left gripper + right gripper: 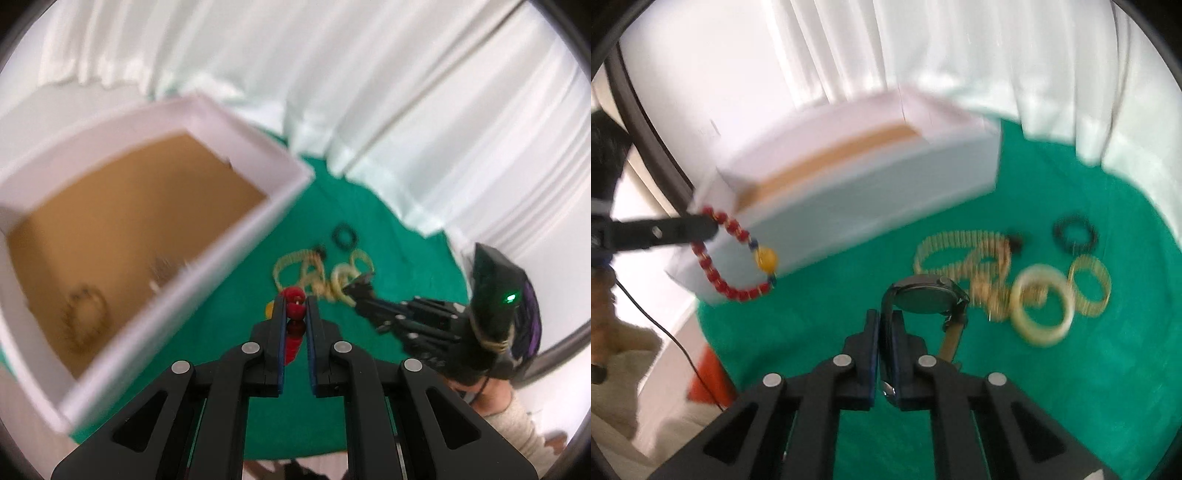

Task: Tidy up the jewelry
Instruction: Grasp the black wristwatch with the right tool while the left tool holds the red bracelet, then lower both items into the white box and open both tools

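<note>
Fingers (pixel 279 325) of the left gripper (pixel 295 306) are pressed together on a red bead bracelet (pixel 294 295), whose beads show in the narrow gap between the pads; from the right wrist camera the same bracelet (pixel 733 254) hangs in a loop off the left gripper (pixel 714 227), with a yellow bead low on the loop, in front of the near wall of the white box (pixel 871 199). That gripper reaches in level from the left side, raised above the green cloth (pixel 1071 387). The right gripper (pixel 885 325) has its fingers closed on the dark strap of a wristwatch (pixel 925 299), whose round case tilts up just past the fingertips while a tan strap end hangs down beside the right finger. From the left wrist camera the right gripper (pixel 364 286) comes in from the right, angled down toward the pile of jewelry. Beyond the watch, on the cloth, lie blurred gold chain bracelets (pixel 964 254), a pale cream bangle (pixel 1043 308) partly over them, a gold ring-shaped bracelet (pixel 1091 290) just beside it, and farther off a black beaded ring (pixel 1075 230). The white box (pixel 255 155) sits left of the pile, its brown floor holding a dim beaded loop (pixel 83 314). White curtains (pixel 369 74) hang behind.
</note>
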The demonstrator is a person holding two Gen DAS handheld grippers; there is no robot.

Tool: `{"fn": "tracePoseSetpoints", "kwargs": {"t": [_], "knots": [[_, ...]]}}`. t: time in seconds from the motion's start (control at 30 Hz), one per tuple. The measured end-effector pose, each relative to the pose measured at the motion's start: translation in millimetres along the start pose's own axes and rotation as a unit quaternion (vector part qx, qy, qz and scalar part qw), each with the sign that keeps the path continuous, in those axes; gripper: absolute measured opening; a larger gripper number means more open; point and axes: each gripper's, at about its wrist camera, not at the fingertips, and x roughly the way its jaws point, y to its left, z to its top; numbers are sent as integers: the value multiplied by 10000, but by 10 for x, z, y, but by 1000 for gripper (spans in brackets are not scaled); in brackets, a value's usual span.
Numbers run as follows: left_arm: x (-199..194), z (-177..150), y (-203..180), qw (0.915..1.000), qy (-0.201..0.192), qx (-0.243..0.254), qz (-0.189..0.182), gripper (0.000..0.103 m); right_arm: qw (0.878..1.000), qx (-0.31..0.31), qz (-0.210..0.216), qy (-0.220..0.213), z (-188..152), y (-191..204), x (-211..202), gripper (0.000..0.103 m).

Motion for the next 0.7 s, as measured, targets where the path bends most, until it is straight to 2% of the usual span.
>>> {"fn": "tracePoseSetpoints", "kwargs": {"t": [0.17,0.23,0.33,0.5,0.63,0.67,0.7], "knots": [[-196,384,278,9972,-459,-118,574,8,9983,-267,307,-407,767,311,-80,6],[-148,472,433,9950,-496,-216,840,8,9971,-432,360,-514,1031,444,43,6],[88,573,693,9900,-438,-378,1285,8,9968,-523,464,-397,1322,586,415,6],[491,512,1127,9839,-91,-768,1612,7,9970,-725,210,164,1483,659,1298,6],[709,403,1362,9785,149,-980,1811,8,9955,-831,35,450,1405,681,1683,7],[730,372,1374,9771,176,-977,1882,8,9955,-818,17,486,1385,682,1750,11],[746,348,1379,9754,187,-968,1971,13,9955,-777,-22,540,1373,669,1783,12]]}}
